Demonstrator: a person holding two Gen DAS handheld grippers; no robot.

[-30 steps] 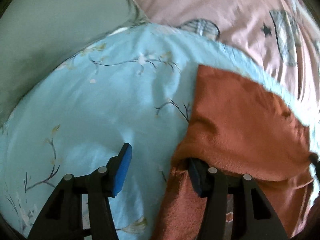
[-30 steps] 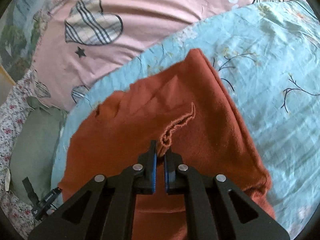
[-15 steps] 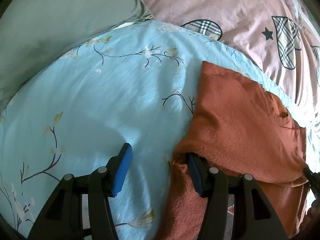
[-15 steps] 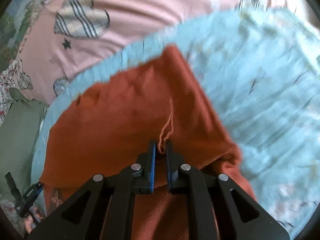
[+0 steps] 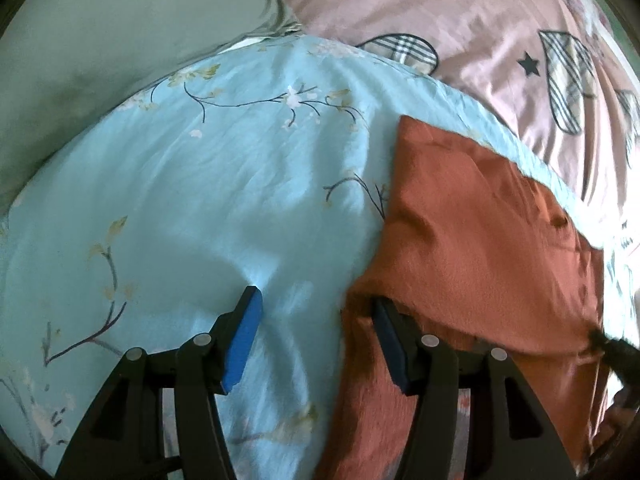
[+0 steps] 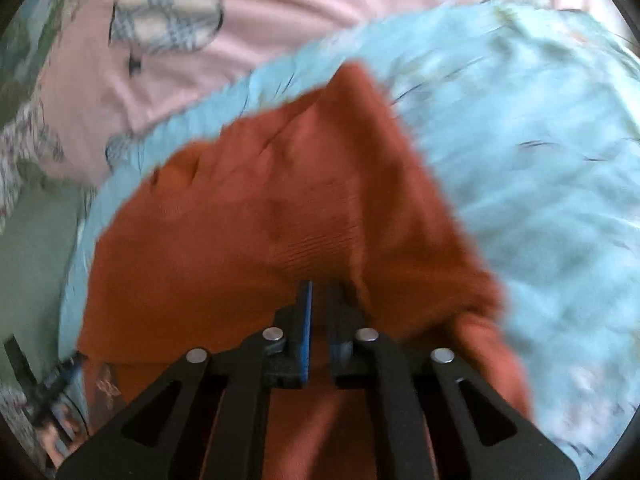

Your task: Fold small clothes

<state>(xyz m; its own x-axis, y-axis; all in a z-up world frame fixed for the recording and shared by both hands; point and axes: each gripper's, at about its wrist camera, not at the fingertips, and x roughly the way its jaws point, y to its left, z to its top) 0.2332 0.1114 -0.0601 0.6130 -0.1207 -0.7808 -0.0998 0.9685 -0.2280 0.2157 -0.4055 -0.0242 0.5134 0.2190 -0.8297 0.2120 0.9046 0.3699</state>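
A rust-orange garment (image 5: pixel 472 232) lies folded over on a light blue floral sheet (image 5: pixel 224 184). My left gripper (image 5: pixel 316 312) is open; its right finger (image 5: pixel 390 340) sits under the garment's left folded edge, its left finger (image 5: pixel 244 332) is over bare sheet. In the right wrist view, my right gripper (image 6: pixel 320 296) is shut on a fold of the same garment (image 6: pixel 248 232), and the cloth drapes over and around the fingertips. The view is blurred.
A pink cover with plaid hearts and stars (image 5: pixel 480 28) lies beyond the sheet, also in the right wrist view (image 6: pixel 200 40). A grey-green pillow (image 5: pixel 100 40) is at the far left. The other gripper's tip (image 5: pixel 616 352) shows at the right edge.
My right gripper has carried its fold of the garment forward, so the cloth now covers the seam seen earlier. My left gripper stays open with one finger under the garment edge.
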